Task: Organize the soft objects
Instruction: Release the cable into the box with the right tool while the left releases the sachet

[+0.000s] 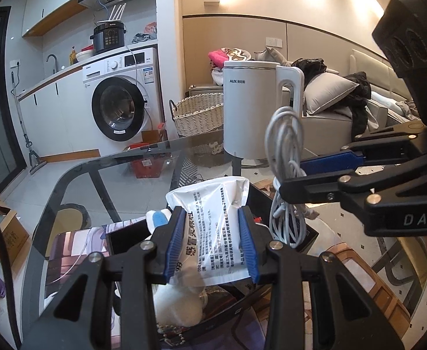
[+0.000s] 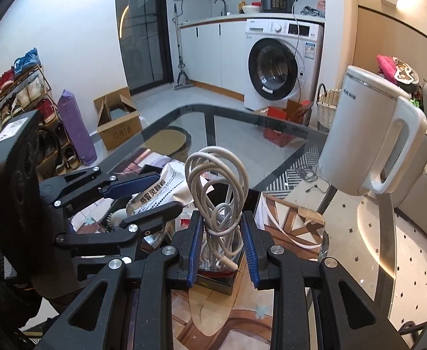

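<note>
Two claws are busy: left gripper (image 1: 210, 240) pinches a medicine packet (image 1: 210, 224), right gripper (image 2: 220, 245) squeezes a cable bundle (image 2: 217, 192). Cable loops could snag & miss the black box (image 1: 274, 201).

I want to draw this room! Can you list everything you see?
white medicine sachet: one, between left fingers
coiled white cable: one, between right fingers
open black box: one, on table
white plush toy: one, in box
white electric kettle: one, on table
glass table: one, dark-edged
white washing machine: one, by counter
woven basket: one, on floor
left gripper, right gripper: two, black with blue pads
</note>
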`<state>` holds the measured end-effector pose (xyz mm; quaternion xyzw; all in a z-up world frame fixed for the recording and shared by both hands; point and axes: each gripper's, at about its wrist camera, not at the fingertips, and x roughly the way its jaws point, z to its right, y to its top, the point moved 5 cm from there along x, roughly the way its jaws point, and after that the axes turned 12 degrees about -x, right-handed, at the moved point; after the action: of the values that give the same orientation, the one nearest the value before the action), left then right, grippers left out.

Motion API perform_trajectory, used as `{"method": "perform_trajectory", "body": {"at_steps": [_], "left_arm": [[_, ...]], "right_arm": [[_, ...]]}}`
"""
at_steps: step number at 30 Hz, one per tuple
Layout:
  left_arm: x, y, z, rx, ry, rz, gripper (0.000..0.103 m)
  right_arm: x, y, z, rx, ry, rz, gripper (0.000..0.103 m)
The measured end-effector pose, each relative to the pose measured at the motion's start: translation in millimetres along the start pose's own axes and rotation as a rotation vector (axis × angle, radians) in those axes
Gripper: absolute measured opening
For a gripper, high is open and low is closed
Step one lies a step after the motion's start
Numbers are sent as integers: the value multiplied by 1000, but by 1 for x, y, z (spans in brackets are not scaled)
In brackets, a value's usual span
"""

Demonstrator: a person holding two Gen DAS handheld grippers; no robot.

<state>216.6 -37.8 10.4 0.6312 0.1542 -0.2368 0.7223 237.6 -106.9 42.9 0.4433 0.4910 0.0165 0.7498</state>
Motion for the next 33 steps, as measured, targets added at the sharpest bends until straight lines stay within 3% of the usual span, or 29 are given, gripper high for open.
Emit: {"method": "perform_trajectory", "body": {"at_steps": [14, 26, 29, 31, 33], "left_arm": [[11, -8, -11, -24, 15, -13, 36], [30, -16, -1, 6, -20, -76, 36], [30, -18, 5, 36, -7, -77, 46], [28, -17, 7, 24, -26, -85, 62], [24, -19, 8, 27, -6, -74, 67]], "right_arm": [[54, -4, -5, -15, 22, -92, 27], [43, -18, -6, -63, -3, -46, 28], [38, -23, -1, -51, -26, -33, 34], [34, -28, 2, -31, -21, -11, 43], [30, -34, 4, -14, -18, 6, 51]]}}
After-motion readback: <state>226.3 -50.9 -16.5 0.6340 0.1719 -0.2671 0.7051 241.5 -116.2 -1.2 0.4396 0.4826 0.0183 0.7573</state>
